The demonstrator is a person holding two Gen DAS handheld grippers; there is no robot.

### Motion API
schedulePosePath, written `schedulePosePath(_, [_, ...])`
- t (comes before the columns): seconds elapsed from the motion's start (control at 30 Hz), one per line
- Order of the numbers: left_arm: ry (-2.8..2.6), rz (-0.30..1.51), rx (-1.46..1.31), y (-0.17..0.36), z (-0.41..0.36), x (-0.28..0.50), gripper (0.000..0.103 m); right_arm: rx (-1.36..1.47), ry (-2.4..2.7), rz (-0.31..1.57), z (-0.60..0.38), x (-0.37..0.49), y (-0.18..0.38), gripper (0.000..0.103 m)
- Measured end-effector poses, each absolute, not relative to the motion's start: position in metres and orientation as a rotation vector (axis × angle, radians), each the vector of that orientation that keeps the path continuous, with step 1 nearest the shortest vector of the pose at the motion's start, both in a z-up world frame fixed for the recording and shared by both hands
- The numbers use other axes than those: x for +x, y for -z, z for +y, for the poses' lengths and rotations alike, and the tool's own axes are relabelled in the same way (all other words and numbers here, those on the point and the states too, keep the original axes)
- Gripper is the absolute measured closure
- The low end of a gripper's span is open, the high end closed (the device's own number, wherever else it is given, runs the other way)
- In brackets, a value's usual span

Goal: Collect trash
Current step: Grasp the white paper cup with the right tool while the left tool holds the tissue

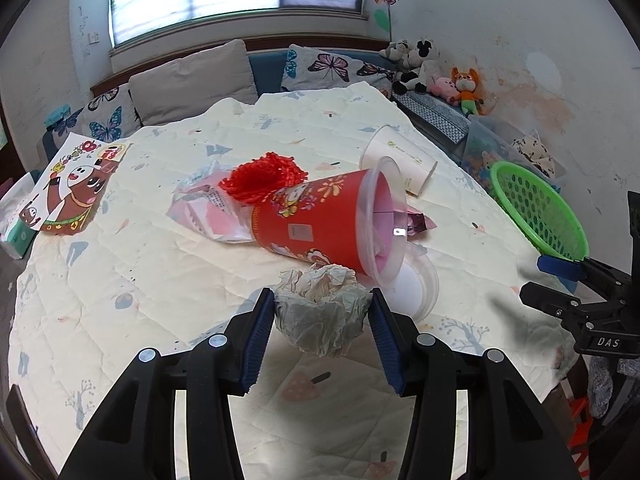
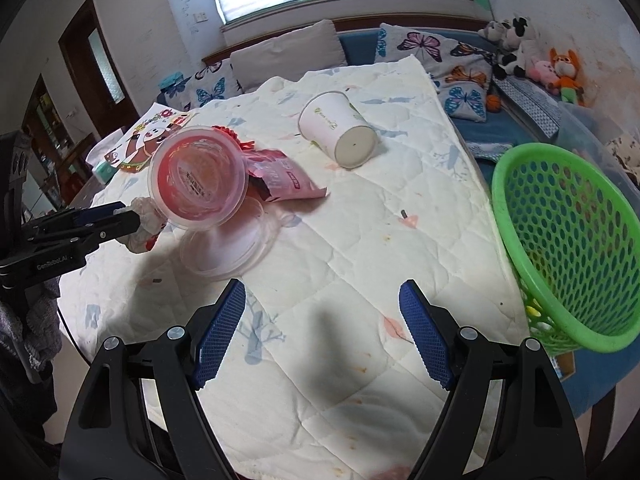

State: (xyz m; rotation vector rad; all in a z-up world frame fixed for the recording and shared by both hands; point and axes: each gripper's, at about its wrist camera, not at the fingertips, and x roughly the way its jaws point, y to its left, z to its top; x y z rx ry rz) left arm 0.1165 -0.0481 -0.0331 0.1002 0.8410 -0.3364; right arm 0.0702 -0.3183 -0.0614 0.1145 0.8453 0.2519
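Observation:
My left gripper (image 1: 322,312) is shut on a crumpled white tissue ball (image 1: 322,312) and holds it just above the quilted table cover (image 1: 160,272). The tissue also shows in the right wrist view (image 2: 144,224), in the left gripper (image 2: 120,216). Behind it lies a red paper cup (image 1: 316,220) on its side with a clear lid (image 1: 380,220), beside a flat clear lid (image 1: 416,292). A white paper cup (image 2: 340,128) lies tipped over farther back. My right gripper (image 2: 322,328) is open and empty above the cover, left of a green mesh basket (image 2: 568,240).
A pink wrapper (image 2: 288,180), a red yarn bundle (image 1: 264,176) and torn pink-white paper (image 1: 204,208) lie by the red cup. A cartoon picture card (image 1: 76,188) lies at the far left. Cushions and plush toys (image 1: 440,72) line the bench behind.

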Motion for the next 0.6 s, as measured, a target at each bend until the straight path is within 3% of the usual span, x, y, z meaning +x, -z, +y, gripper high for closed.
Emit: schedulePosePath(0.6, [0.318,0.821,0.037,0.012,-0.022,0.124,0.056,0.059,-0.291,0.837,-0.324,0.167,0.039,0.024])
